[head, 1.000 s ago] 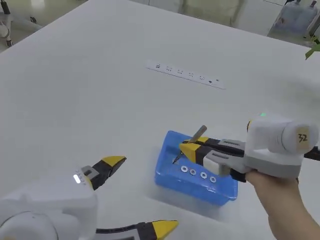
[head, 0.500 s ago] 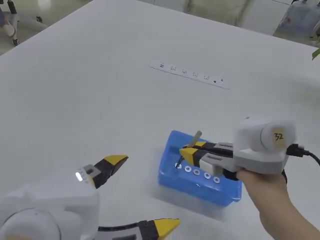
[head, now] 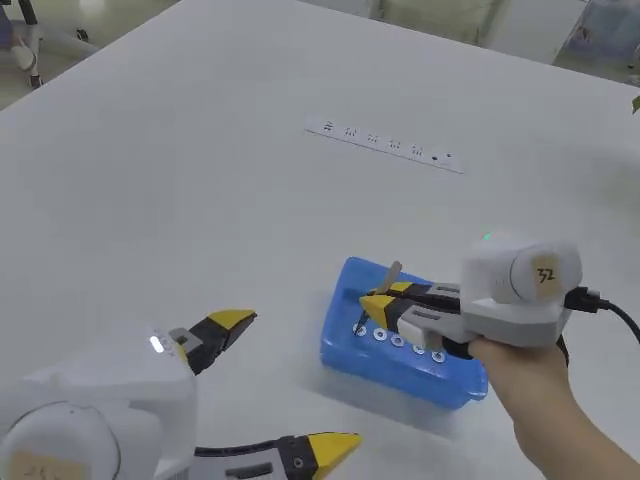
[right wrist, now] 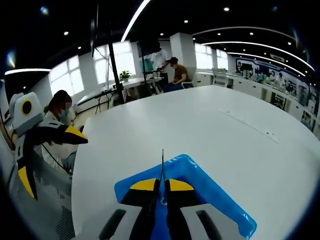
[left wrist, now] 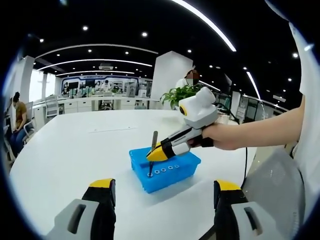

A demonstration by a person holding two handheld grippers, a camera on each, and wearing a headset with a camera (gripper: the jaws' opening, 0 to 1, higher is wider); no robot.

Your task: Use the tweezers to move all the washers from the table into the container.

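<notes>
The blue container (head: 390,368) stands on the white table (head: 200,180), in the lower right part of the head view. Inside it a row of small washers (head: 399,341) lies on the floor of the container, one beside the other, along its long side.

The right gripper (head: 375,300) comes in from the right edge of the frame and hangs over the container. Its yellow-tipped jaws are pressed close together and hold the tweezers (head: 392,272) between them. The tweezers stand steeply, the upper end above the jaws and the thin tip down inside the container, at the left end of the row of washers. I cannot tell if the tip holds a washer or only touches the floor near one.

The left gripper (head: 285,383) is in the lower left corner of the head view, well apart from the container. Its jaws are spread wide with nothing between them, and they point toward the container.

A white power strip (head: 385,145) lies on the table in the upper middle of the frame.
</notes>
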